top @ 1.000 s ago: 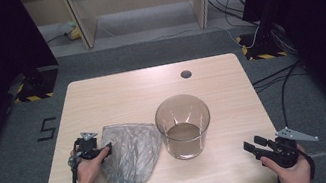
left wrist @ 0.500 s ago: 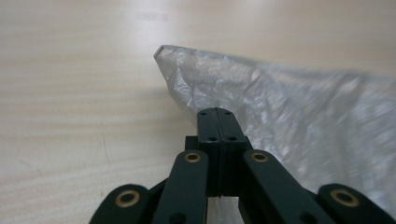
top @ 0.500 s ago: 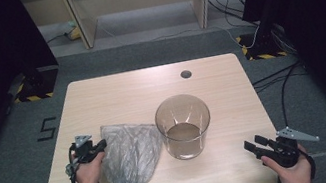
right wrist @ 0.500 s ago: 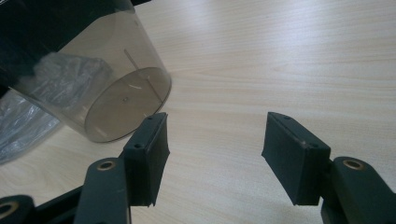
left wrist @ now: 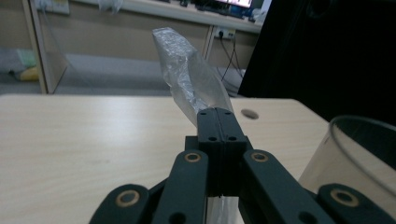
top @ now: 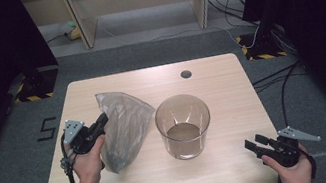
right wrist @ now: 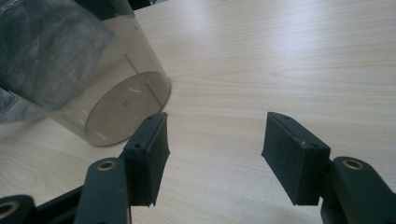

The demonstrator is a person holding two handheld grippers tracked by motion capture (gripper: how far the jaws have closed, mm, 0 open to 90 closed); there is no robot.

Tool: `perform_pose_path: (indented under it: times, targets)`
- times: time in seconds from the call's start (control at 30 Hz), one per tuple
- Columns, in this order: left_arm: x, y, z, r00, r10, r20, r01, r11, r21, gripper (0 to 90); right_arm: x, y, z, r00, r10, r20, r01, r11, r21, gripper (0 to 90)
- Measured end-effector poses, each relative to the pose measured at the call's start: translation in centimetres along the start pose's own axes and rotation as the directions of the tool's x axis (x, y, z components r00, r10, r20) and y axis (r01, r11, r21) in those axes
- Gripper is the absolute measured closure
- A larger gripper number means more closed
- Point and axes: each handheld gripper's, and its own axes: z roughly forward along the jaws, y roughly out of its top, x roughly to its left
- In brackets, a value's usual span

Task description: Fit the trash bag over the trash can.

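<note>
Looking down from the high view, the left gripper (top: pixel 100 122) pinches the clear plastic bag (top: pixel 124 126), its top raised off the bench (top: pixel 231 84) beside the transparent bin (top: pixel 184 126). Its own view shows jaws pressed together on the film (left wrist: pixel 191 84). Right gripper (right wrist: pixel 212 156) view: jaws spread, empty, near the bin.

plastic bag (top: pixel 124 126) left of bin (top: pixel 184 126) on table (top: pixel 210 83), probably touching; hole (top: pixel 186 74) behind

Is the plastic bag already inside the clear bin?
No: the plastic bag hangs beside the clear bin, pinched in the shut left gripper, and the bin holds nothing.
</note>
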Motion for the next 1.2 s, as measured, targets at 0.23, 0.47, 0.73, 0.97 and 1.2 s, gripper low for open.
perform_pose_path:
  times: [0.23, 0.47, 0.73, 0.97, 1.2]
  targets:
    - [-2.3, 3.0, 0.8, 0.9979, 0.034, 0.055, -0.027, 0.9934, -0.112, 90.0, 0.0, 0.0, 0.0, 1.0000, -0.002, -0.001, 0.002, 1.000, 0.001, 40.5]
    - [-4.4, 5.6, 1.6, 0.9926, 0.060, 0.106, -0.038, 0.9795, -0.198, 90.0, 0.0, -0.1, 0.1, 1.0000, -0.006, -0.004, 0.006, 1.000, 0.004, 40.5]
    - [-7.5, 9.0, 2.5, 0.9833, 0.108, 0.147, -0.062, 0.9564, -0.285, 90.0, 0.1, -0.1, 0.2, 1.0000, -0.007, -0.007, 0.007, 1.000, 0.005, 40.4]
    - [-10.0, 11.5, 3.1, 0.9735, 0.135, 0.184, -0.067, 0.9395, -0.336, 90.0, 0.1, -0.1, 0.2, 1.0000, -0.008, -0.006, 0.008, 1.000, 0.006, 40.3]
    - [-12.8, 12.8, 3.5, 0.9585, 0.153, 0.241, -0.059, 0.9320, -0.358, 90.0, 0.0, -0.1, 0.2, 0.9999, -0.008, -0.007, 0.008, 1.000, 0.006, 40.1]
